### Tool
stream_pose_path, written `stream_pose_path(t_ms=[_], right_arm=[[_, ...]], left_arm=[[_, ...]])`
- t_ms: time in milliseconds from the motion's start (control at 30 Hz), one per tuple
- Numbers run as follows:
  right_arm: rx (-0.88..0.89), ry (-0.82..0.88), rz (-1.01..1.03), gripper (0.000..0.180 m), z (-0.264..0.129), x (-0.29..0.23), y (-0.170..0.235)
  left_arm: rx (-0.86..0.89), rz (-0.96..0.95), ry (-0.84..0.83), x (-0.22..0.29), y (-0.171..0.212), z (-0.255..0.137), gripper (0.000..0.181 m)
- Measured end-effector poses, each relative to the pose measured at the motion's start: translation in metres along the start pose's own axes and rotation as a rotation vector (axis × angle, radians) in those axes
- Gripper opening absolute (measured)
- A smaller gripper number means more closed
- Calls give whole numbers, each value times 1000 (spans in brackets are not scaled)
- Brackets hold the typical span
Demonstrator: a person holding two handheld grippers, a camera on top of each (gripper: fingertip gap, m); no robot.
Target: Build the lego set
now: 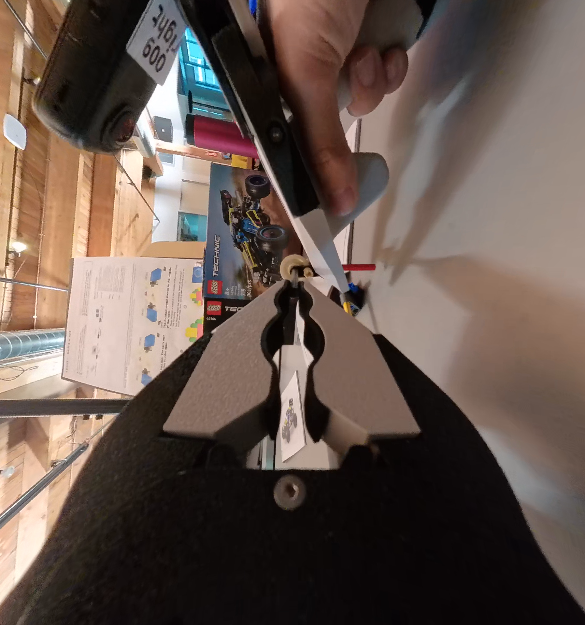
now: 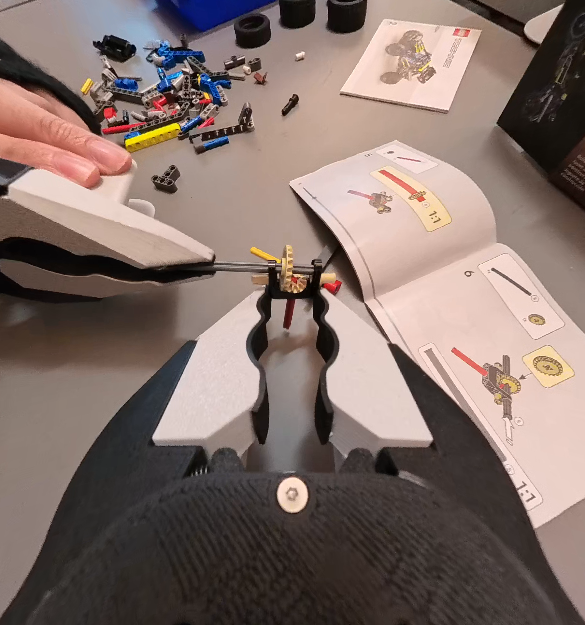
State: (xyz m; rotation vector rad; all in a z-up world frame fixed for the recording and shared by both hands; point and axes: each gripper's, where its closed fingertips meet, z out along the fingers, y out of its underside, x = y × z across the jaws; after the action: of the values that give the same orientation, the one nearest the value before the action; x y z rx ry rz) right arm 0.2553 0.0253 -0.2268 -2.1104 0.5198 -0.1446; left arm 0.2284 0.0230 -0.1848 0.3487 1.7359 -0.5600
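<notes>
My right gripper (image 2: 293, 294) is shut on a small black frame (image 2: 293, 295) and holds it just above the grey table. The frame carries tan bevel gears (image 2: 287, 262), a red axle (image 2: 289, 313) and a yellow pin (image 2: 262, 253). My left gripper (image 2: 211, 263) comes in from the left, shut on a dark grey axle (image 2: 243, 266) that runs through the frame and the upright tan gear. In the left wrist view, the left gripper (image 1: 294, 285) pinches the axle end-on, with the tan gear (image 1: 291, 265) just beyond and the right gripper (image 1: 338, 280) above it.
A pile of loose parts (image 2: 169, 98) lies at the far left, with black tyres (image 2: 252, 30) behind it. An open instruction booklet (image 2: 436, 270) lies right of the grippers. A closed booklet (image 2: 413, 64) and the set box (image 2: 562, 84) are at the far right. The grippers' ends are close to 5 cm from one another.
</notes>
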Motion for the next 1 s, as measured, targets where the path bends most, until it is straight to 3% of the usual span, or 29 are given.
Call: stream_pose_path(t_ms=[533,767,900,1000], right_arm=[[-58,-20,5,23,3,-1,10],[-103,-14,-32,17,5,-1,19],[7,-11,8,15,3,-2,2],[-49,23,-11,18,9,1,9]], left_arm=[[-26,60,-15,7,-1,2,2],[-2,-12,38,11,9,3,2],[40,-74,14,0,9,-2,2],[52,-91,25,4,8,1,2]])
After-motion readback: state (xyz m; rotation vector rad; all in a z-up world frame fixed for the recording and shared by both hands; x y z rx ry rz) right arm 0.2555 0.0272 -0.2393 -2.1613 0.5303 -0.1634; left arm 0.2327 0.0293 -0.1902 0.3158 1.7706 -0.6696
